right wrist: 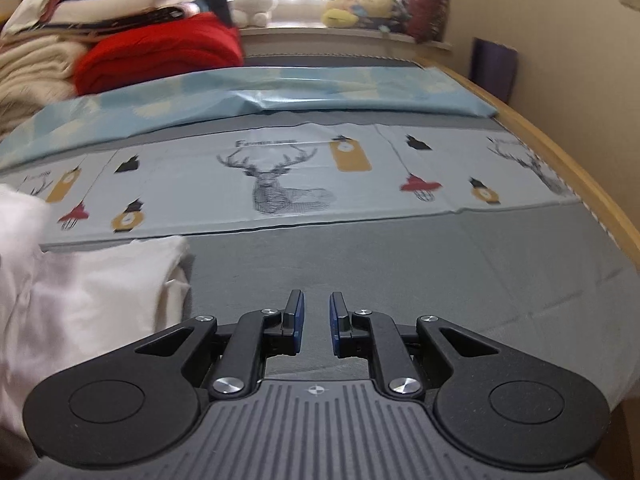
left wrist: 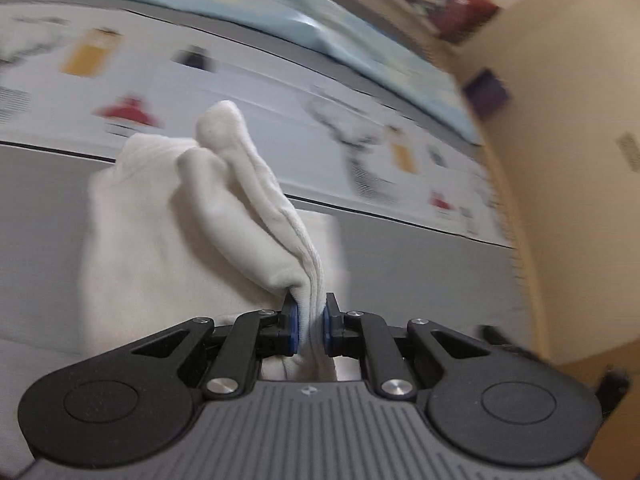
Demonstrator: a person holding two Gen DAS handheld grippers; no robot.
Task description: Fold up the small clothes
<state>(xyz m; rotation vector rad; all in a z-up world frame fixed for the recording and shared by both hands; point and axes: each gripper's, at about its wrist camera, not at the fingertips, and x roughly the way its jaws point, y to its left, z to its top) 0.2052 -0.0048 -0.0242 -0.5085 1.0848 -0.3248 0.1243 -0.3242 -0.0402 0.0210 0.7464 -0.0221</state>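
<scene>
A small white sock [left wrist: 224,208] hangs bunched from my left gripper [left wrist: 311,320], which is shut on its ribbed edge and holds it above a flat white cloth [left wrist: 136,272] on the grey bed. The left wrist view is blurred by motion. My right gripper [right wrist: 317,320] is empty, its jaws a narrow gap apart, low over the grey sheet [right wrist: 400,264]. The white cloth [right wrist: 100,288] lies to the left of my right gripper, apart from it.
A deer-print cloth [right wrist: 280,184] and a light blue sheet [right wrist: 280,92] lie across the bed beyond. Stacked clothes with a red blanket [right wrist: 160,52] sit at the back left. A wooden bed rail [right wrist: 580,168] runs along the right. Plush toys [right wrist: 360,8] line the window sill.
</scene>
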